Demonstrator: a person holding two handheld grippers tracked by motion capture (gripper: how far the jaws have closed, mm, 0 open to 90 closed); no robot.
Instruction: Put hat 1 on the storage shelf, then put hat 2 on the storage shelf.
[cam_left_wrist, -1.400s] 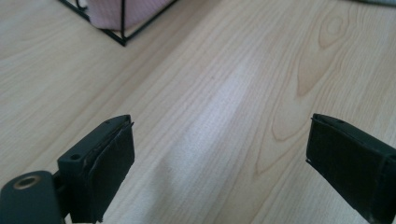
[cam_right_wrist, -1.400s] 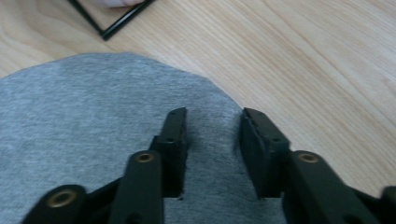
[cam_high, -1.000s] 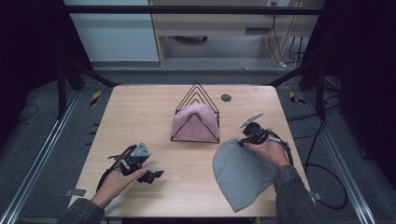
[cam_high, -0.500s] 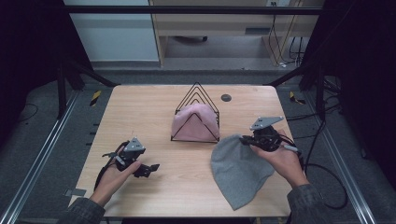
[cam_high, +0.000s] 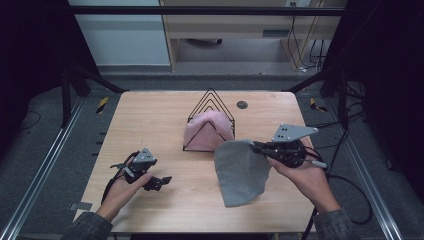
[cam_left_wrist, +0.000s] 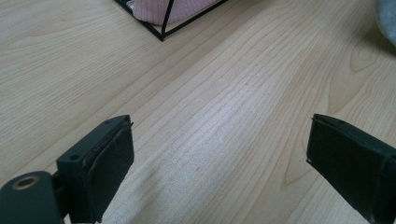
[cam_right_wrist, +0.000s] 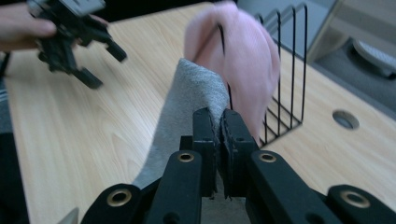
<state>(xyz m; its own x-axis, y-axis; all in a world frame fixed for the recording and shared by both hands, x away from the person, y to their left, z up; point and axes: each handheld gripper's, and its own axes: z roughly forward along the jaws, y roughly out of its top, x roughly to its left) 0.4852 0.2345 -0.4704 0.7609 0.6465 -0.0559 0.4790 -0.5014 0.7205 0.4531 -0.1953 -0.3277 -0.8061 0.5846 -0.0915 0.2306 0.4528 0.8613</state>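
1. left gripper (cam_high: 159, 182), far left, held low over the wooden table (cam_high: 150, 115) in the person's left hand (cam_high: 122, 187); jaws spread wide apart in the left gripper view, nothing between them but bare wood.
2. ahead of those jaws and a little to one side, well apart from them: the corner of a black wire rack (cam_left_wrist: 161, 28) with pink cloth (cam_left_wrist: 159, 9) inside.
3. between the two grippers in the high view: the same wire rack (cam_high: 210, 107) standing near the table's middle, pink cloth (cam_high: 207, 132) draped within it.
4. just right of the rack, touching or overlapping its front corner (cannot tell which): grey cloth (cam_high: 240, 170), upper edge lifted, lower part lying on the table toward the person.
5. right gripper (cam_high: 255, 146), gripped in the right hand (cam_high: 305, 172), grey three-cornered plate on top; jaws closed tight on the grey cloth's (cam_right_wrist: 187, 107) upper edge, seen in the right gripper view as a fold pinched between the two pads.
6. beyond the clamped jaws: pink cloth (cam_right_wrist: 243, 56) and rack wires (cam_right_wrist: 292, 70) just behind the grey fold.
7. far right of the rack, near the table's far edge: a small round dark hole (cam_high: 242, 105).
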